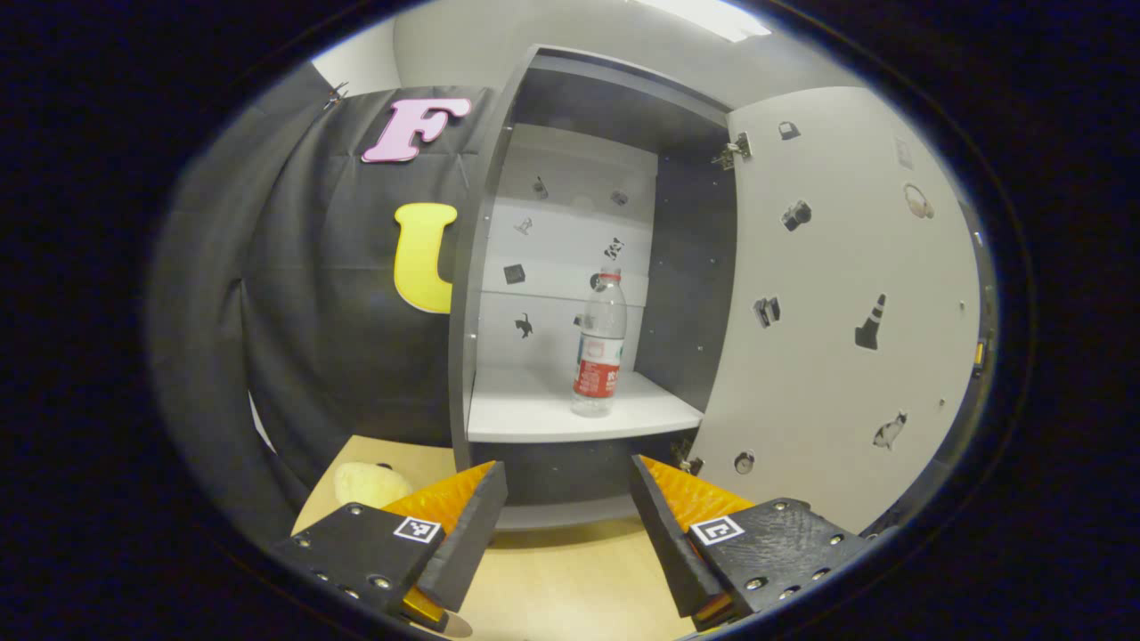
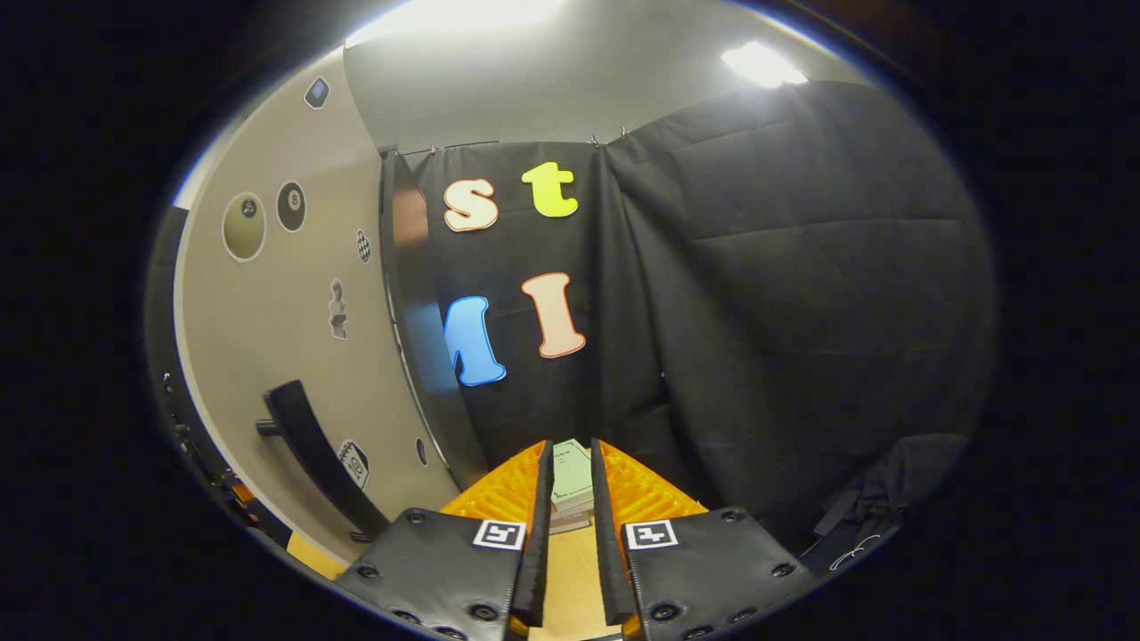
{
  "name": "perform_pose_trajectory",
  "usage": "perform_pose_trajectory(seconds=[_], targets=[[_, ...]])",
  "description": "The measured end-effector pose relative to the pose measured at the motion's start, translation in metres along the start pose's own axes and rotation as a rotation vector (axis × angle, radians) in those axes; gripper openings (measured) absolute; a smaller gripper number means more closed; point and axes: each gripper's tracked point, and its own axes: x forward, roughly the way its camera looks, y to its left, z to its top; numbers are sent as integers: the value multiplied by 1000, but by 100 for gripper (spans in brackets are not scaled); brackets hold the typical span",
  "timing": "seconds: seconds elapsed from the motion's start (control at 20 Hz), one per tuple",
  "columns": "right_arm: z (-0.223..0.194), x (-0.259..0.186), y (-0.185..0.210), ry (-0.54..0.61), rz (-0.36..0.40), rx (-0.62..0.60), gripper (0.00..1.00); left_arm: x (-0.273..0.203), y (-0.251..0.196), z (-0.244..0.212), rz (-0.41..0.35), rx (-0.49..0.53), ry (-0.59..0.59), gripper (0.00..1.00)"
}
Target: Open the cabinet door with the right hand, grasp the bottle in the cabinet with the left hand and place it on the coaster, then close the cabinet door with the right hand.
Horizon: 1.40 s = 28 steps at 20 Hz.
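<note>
The cabinet stands with its door swung wide to the right. A clear plastic bottle with a red label and red cap is upright on the white shelf, toward its right side. My left gripper is open, lower than the shelf and well short of the bottle, with nothing between its fingers. In the right gripper view the door is at the left with its dark bar handle. My right gripper is off to the right of the handle, its fingers nearly together and holding nothing.
A wooden tabletop runs beneath the cabinet. On it, left of the cabinet, lies a pale yellow soft object. A stack of greenish books sits on the table beyond my right gripper. Black cloth walls close in the booth.
</note>
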Motion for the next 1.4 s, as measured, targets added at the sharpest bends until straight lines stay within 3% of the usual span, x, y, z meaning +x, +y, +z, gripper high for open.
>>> perform_pose_trajectory(seconds=[0.1,0.2,0.25,0.3,0.4,0.45,0.55,0.75,0.8,0.95,1.4], targets=[[-4,19,-10,16,1,23,38,20,-4,17,9,-14,-26,83],[-6,35,-12,32,27,57,39,39,-7,33,13,-18,-48,86],[-9,46,-15,45,32,66,57,49,-8,40,14,-10,-54,86],[-9,52,-17,50,47,64,67,59,-10,46,13,3,-62,83],[-5,68,-23,36,41,32,82,79,-16,61,8,17,-86,83],[-6,74,-25,33,43,8,77,90,-20,65,1,11,-89,83],[-14,84,-31,55,39,-40,99,111,-28,72,-11,1,-106,83],[-19,102,-41,84,33,-79,98,152,-45,79,-39,6,-121,83],[-20,106,-41,94,39,-70,98,162,-47,79,-40,15,-124,88],[-31,115,-43,137,49,-50,98,192,-52,69,-44,17,-107,83],[-35,127,-56,150,23,-50,98,253,-57,54,-49,52,-72,86]])
